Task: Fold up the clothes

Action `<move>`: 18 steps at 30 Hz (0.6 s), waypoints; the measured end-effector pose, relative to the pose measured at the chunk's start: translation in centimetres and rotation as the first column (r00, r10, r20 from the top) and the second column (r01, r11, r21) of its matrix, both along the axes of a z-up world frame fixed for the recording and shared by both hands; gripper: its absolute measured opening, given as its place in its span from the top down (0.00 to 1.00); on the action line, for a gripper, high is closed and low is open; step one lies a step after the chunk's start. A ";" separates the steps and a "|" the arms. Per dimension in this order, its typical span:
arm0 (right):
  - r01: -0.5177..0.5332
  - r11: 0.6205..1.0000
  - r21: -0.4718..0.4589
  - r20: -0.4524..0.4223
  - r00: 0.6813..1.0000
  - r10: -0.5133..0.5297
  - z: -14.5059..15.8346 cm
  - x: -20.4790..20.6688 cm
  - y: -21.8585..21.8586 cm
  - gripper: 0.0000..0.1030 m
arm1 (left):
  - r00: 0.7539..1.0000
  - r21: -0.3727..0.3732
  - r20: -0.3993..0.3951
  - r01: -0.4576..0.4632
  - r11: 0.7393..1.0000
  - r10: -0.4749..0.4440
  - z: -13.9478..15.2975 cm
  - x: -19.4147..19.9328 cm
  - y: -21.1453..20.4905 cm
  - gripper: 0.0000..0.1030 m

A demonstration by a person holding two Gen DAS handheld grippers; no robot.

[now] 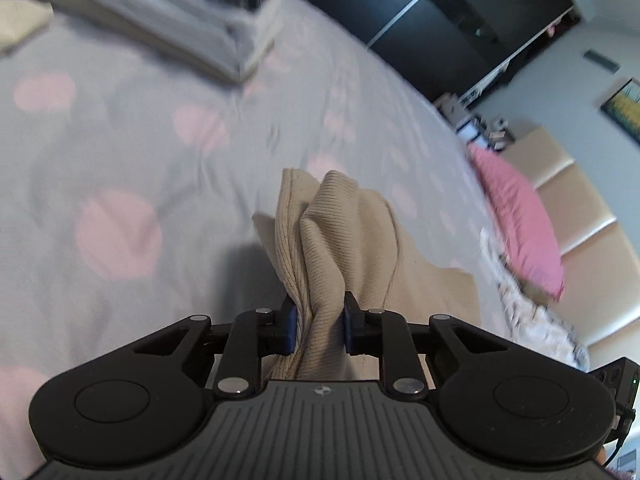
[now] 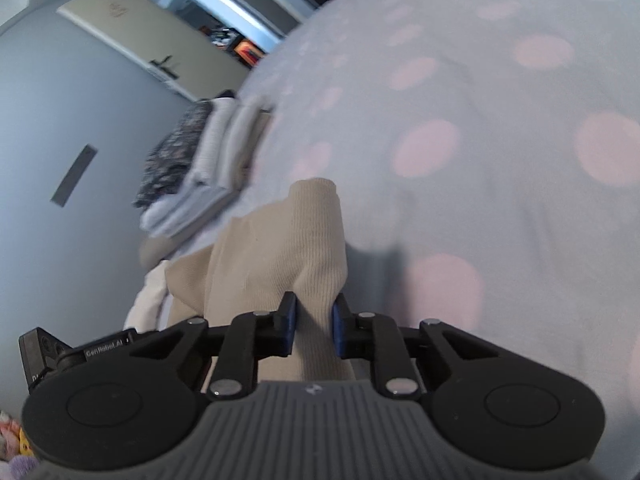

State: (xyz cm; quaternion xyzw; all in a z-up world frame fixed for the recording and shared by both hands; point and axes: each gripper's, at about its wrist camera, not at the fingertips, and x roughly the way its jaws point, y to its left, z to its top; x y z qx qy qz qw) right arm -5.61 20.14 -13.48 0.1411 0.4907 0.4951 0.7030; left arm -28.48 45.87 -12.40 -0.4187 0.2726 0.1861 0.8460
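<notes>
A beige ribbed knit garment [image 1: 344, 240] is bunched up between the pads of my left gripper [image 1: 319, 322], which is shut on it and holds it above the bed. The rest of the cloth trails to the right and down onto the sheet. In the right wrist view another part of the same beige garment [image 2: 288, 248] is pinched between the pads of my right gripper [image 2: 314, 326], shut on it, with a fold rising ahead of the fingers. Loose cloth hangs to the left of that gripper.
The bed has a grey sheet with pink dots [image 1: 160, 152]. A stack of folded clothes [image 1: 200, 28] lies at the far side, also seen as a stack of folded clothes [image 2: 200, 160]. A pink pillow [image 1: 520, 236] leans by the padded headboard [image 1: 580, 220].
</notes>
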 end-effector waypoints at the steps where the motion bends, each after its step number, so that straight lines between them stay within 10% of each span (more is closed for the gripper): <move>1: -0.013 1.000 0.008 0.006 1.000 0.013 0.7 -0.4 0.6 0.80 | 1.000 0.014 0.011 -0.011 1.000 0.011 0.9 -0.6 0.5 0.82; 18: -0.313 0.946 0.078 -0.070 0.945 0.319 8.4 -13.7 25.3 0.81 | 0.963 0.274 -0.105 -0.212 0.938 0.249 14.7 -15.9 17.9 0.82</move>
